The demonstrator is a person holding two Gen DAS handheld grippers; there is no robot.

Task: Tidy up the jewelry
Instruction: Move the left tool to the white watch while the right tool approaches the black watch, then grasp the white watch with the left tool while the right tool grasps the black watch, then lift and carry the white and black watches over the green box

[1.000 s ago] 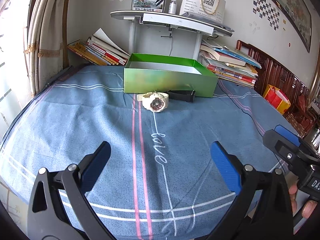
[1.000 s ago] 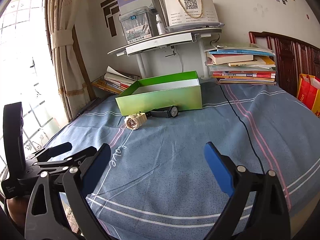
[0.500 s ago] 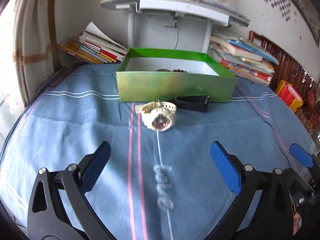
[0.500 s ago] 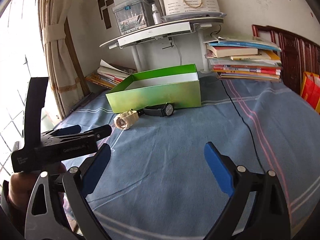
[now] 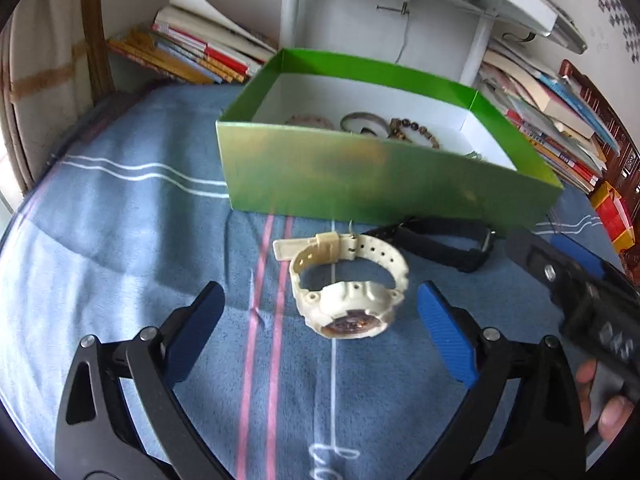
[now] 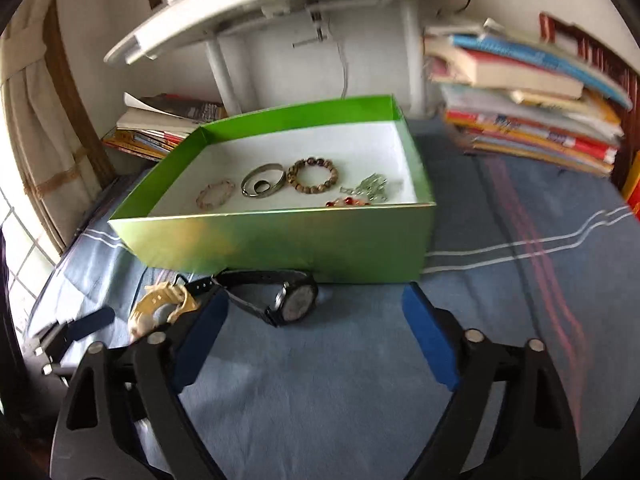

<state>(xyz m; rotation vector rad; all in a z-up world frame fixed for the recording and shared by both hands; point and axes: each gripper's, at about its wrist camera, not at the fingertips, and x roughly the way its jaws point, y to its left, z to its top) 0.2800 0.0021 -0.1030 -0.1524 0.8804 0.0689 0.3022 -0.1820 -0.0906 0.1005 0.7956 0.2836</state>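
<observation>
Left wrist view: left gripper (image 5: 318,316) hanging with jaws spread wide, nothing pinched. Lying between the blue pads (image 5: 448,338), untouched: cream watch (image 5: 346,282), face toward camera, on blue bedspread (image 5: 120,248). Sitting just behind it, against green box (image 5: 380,184): black watch (image 5: 444,242). Showing over the box wall: bracelets. Coming in at right edge: right gripper's body and a hand (image 5: 604,400).

Right wrist view: right gripper (image 6: 316,330) with jaws wide but closing, nothing between the pads. Lying just ahead on the bedspread, near the left pad: black watch (image 6: 286,296), touching the box front (image 6: 280,240). Peeking past left finger: cream watch (image 6: 160,310). Resting inside box: bead bracelets (image 6: 314,174), metal bangle (image 6: 262,184), small pieces, blurred.
</observation>
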